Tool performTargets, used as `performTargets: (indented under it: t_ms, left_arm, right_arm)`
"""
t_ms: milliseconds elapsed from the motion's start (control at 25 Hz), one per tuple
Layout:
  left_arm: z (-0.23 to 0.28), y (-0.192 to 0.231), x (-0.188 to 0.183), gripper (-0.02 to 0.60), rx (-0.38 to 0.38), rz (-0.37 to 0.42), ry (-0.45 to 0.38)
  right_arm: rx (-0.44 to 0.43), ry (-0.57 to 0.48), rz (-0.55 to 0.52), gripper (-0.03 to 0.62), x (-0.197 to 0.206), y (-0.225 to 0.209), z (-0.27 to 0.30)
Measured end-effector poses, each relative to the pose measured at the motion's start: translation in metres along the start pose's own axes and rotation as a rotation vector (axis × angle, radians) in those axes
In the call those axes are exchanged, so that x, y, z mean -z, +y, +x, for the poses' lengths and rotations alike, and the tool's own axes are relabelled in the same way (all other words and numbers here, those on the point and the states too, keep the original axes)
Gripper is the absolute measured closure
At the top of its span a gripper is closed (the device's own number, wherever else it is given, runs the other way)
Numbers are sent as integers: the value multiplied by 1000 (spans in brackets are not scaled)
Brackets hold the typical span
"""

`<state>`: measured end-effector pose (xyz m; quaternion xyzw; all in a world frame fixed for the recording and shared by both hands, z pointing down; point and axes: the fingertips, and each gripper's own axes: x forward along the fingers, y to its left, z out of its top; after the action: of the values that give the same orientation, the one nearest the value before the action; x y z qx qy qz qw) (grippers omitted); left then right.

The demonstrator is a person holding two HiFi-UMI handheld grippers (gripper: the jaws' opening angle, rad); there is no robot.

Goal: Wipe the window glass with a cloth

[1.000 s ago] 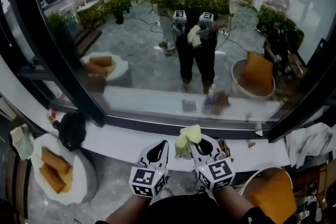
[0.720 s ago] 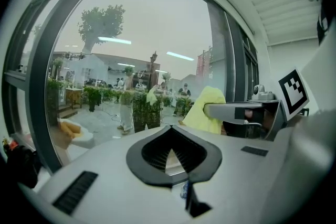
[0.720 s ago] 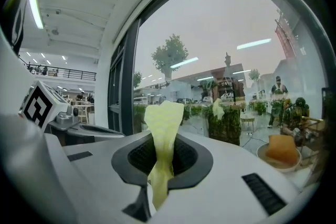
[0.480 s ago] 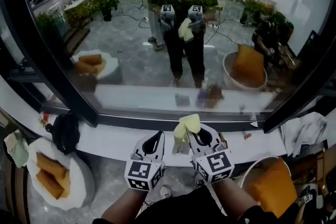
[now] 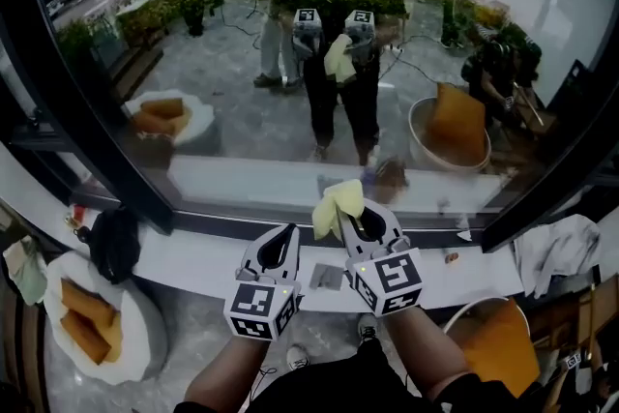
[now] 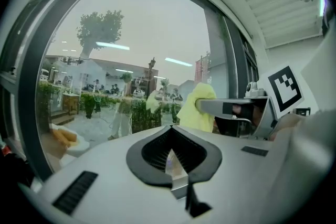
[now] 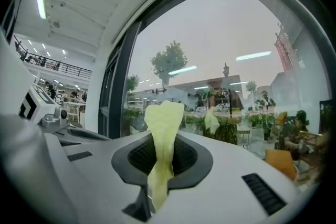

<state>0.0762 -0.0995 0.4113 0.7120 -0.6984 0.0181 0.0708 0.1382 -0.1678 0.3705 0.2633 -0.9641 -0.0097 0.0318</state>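
A large pane of window glass point(image 5: 290, 92) in a dark frame fills the head view and mirrors the person and both grippers. My right gripper point(image 5: 346, 216) is shut on a yellow cloth point(image 5: 336, 206), which sticks up from its jaws close to the bottom of the pane. The same cloth point(image 7: 161, 139) rises between the jaws in the right gripper view and shows as a yellow cloth point(image 6: 198, 107) in the left gripper view. My left gripper point(image 5: 276, 251) sits lower and to the left, over the white sill point(image 5: 193, 256), shut and holding nothing.
A black bag point(image 5: 113, 244) rests on the sill's left end. A round white chair with orange cushions point(image 5: 92, 324) stands below left, and a tub with an orange cushion point(image 5: 498, 348) below right. A white cloth pile point(image 5: 561, 251) lies at the right.
My right gripper has lifted the yellow cloth up and forward toward the bottom of the glass. The left gripper has shifted slightly forward beside it.
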Motion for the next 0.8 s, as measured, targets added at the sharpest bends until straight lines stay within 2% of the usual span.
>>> performTargets:
  t_ms: [360,640,800]
  left_arm:
    - [50,8,-27,574,-104,-27,-29]
    - [93,-5,-39,574,-164,-10,-10]
    - [109,-11,-46,574,-227,-7,-15]
  right_arm:
    - [-70,-18,-13,543,-21,-43,49]
    - [-92,-11,-6,543,-27,-90,76]
    - [-128,-2,-10,543,-27,-105,92]
